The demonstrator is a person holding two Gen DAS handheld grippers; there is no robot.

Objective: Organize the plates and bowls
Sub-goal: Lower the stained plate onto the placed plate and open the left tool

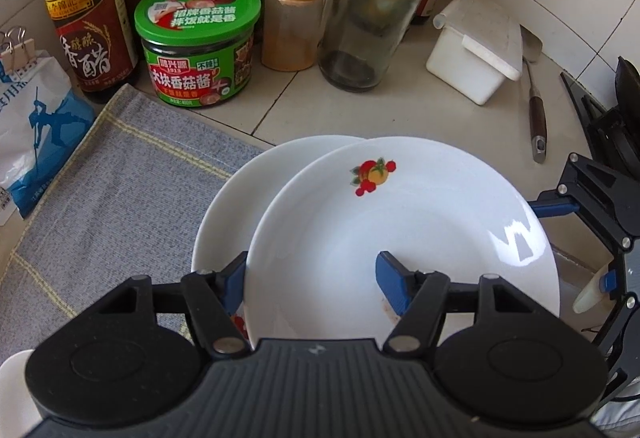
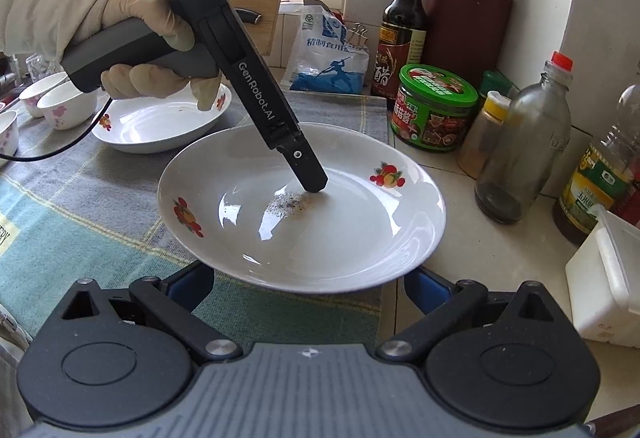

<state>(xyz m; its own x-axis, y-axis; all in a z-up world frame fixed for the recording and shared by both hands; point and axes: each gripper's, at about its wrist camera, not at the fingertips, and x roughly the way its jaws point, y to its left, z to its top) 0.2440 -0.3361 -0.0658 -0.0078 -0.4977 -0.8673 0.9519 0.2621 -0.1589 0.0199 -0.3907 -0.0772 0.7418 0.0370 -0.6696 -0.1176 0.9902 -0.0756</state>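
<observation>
Going left to right: the small white bowls with pink flowers sit loose, well off to the left of the left gripper, not nested at all. Just left of its fingers lies a second white fruit-decal plate on the grey-blue checked cloth.

The left gripper is pinching the rim of the white round ceramic plate with fruit decals, with one pad outside the rim and one inside the dish. That plate looks raised and overlaps the second one (there's some dried gunk in the middle, by the way).

The right gripper has its jaws spread wide, tips tucked under the plate's near rim. It can't be told whether they touch it.

So progress looks early. One plate is about to be stacked, the actual set-down hasn't happened, and the bowls are untouched.
</observation>
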